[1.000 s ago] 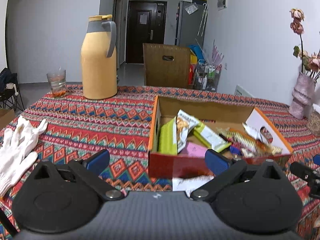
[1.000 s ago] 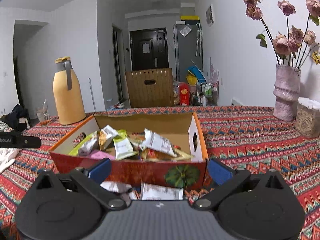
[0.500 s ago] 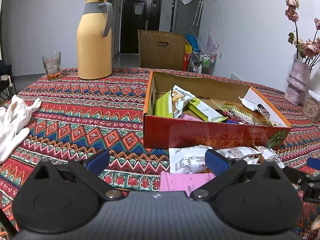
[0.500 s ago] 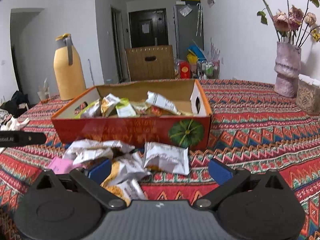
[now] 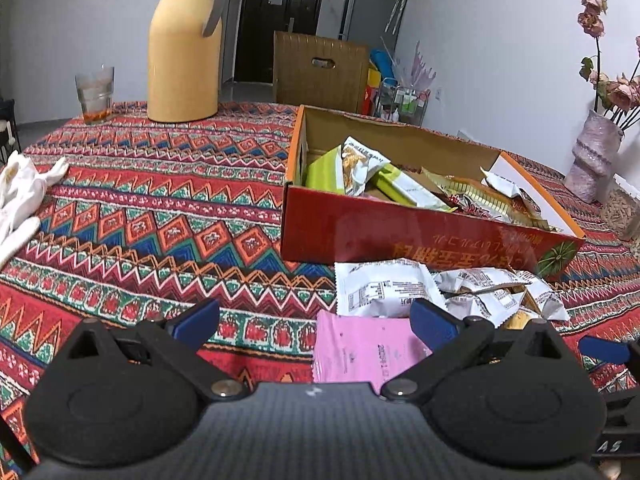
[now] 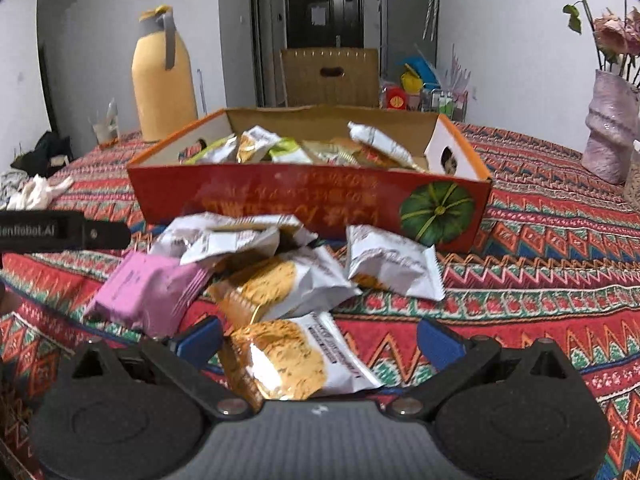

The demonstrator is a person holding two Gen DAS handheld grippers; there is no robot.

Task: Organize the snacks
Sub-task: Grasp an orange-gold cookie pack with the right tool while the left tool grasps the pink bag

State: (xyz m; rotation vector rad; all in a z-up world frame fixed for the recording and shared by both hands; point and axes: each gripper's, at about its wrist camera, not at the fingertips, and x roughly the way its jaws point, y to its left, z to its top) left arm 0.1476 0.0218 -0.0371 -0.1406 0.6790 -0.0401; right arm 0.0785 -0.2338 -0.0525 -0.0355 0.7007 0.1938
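A red cardboard box [image 5: 400, 236] [image 6: 304, 196] stands open on the patterned tablecloth with several snack packets inside. More packets lie loose in front of it: a pink packet [image 5: 364, 348] [image 6: 148, 292], white packets [image 5: 380, 288] [image 6: 392, 260] and orange-and-white cracker packets [image 6: 296, 360]. My left gripper [image 5: 316, 320] is open and empty, low over the cloth, with the pink packet between its fingers. My right gripper [image 6: 320, 338] is open, with a cracker packet lying between its fingers.
A yellow thermos jug [image 5: 182, 44] and a glass [image 5: 95, 94] stand at the table's far left. White gloves [image 5: 20, 196] lie at the left edge. A pink vase with dried flowers [image 6: 612, 136] and a woven basket [image 5: 624, 212] stand at the right.
Both grippers have dropped lower and drawn back from the box, so the loose packets in front of it have come into view and now lie between the open fingers.
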